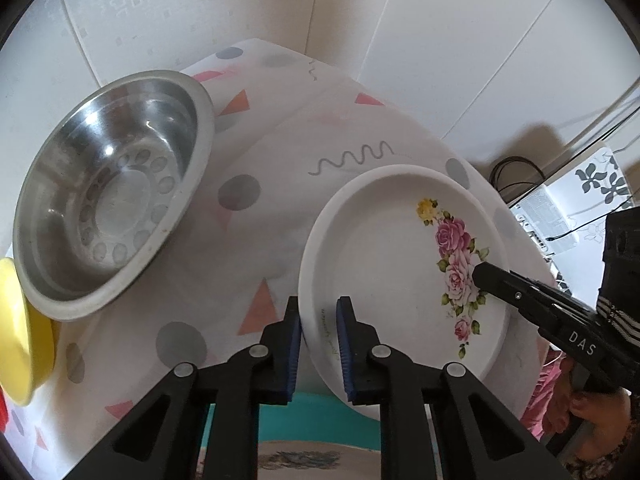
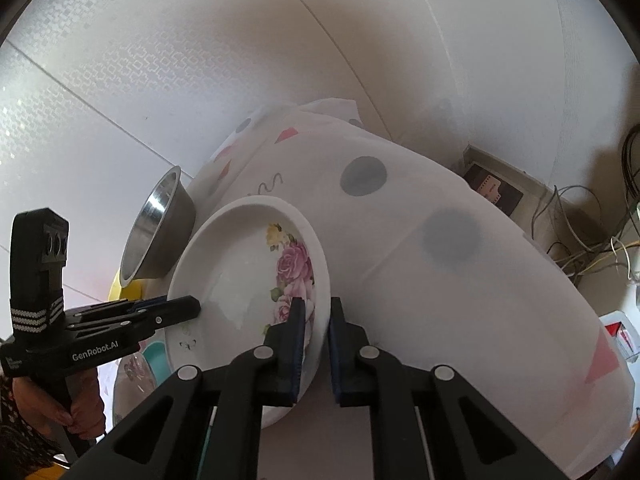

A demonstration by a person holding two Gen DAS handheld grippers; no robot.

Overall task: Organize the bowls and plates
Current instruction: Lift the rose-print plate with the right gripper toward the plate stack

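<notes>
Right now my left gripper [image 1: 319, 322] points steeply down, and its blue pads [image 1: 295, 344] are nipped narrow on the near rim of the white rose-patterned plate [image 1: 384, 264], one pad outside the wall and one inside. My right gripper [image 2: 314, 322] comes in at a shallower slant from the opposite side and is clamped tight on that same plate's rim, just beside the pink roses printed there; in the left wrist view its black finger [image 1: 504, 284] reaches in across the flowers. So I hold the plate with both tools at once, over the near edge of the table under its white tablecloth [image 1: 280, 152] printed with grey dots and pink triangles; whether its base rests on the cloth I cannot tell. My hand [image 2: 76, 412] wraps the left tool's handle low at the side of the right wrist view. Further out, a stainless steel bowl [image 1: 116, 208] sits on the cloth well apart from the plate, its rim overlapping a yellow bowl [image 1: 20, 332] at the table's edge. Cables [image 2: 580, 232] trail beside the table by the wall.
</notes>
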